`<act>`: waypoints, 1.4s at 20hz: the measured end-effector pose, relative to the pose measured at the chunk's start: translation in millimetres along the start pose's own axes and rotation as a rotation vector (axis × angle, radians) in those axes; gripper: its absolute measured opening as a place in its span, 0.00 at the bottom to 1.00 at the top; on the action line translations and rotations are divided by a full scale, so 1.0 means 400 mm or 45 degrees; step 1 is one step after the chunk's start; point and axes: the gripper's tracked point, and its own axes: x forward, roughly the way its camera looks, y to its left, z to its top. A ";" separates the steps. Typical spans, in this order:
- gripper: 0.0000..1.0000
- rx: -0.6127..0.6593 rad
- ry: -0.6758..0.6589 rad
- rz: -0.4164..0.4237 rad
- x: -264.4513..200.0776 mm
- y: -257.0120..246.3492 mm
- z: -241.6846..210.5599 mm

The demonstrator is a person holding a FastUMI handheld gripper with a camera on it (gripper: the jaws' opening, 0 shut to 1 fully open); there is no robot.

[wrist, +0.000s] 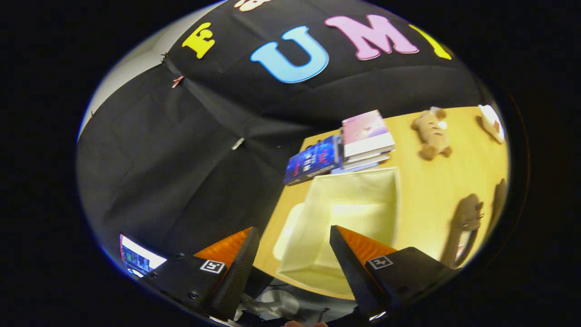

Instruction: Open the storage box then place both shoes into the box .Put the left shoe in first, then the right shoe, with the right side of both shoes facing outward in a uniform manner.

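The storage box (349, 213) sits open on the desk (431, 190), just ahead of the fingers (295, 254), and it looks empty. 1 dark shoe (465, 227) lies beside it. So both shoes are likely still to go in. The fingers are spread wide and hold nothing.

Shoes (465, 227) near the view's rim dark, smeared, partly cut off; box's (349, 190) near corner behind a finger.
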 end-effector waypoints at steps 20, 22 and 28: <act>0.99 -0.098 0.195 -0.718 -0.207 -0.933 -0.212; 0.99 -0.084 0.206 -0.720 -0.167 -0.956 -0.215; 0.88 0.040 0.178 -0.814 -0.091 -1.035 -0.209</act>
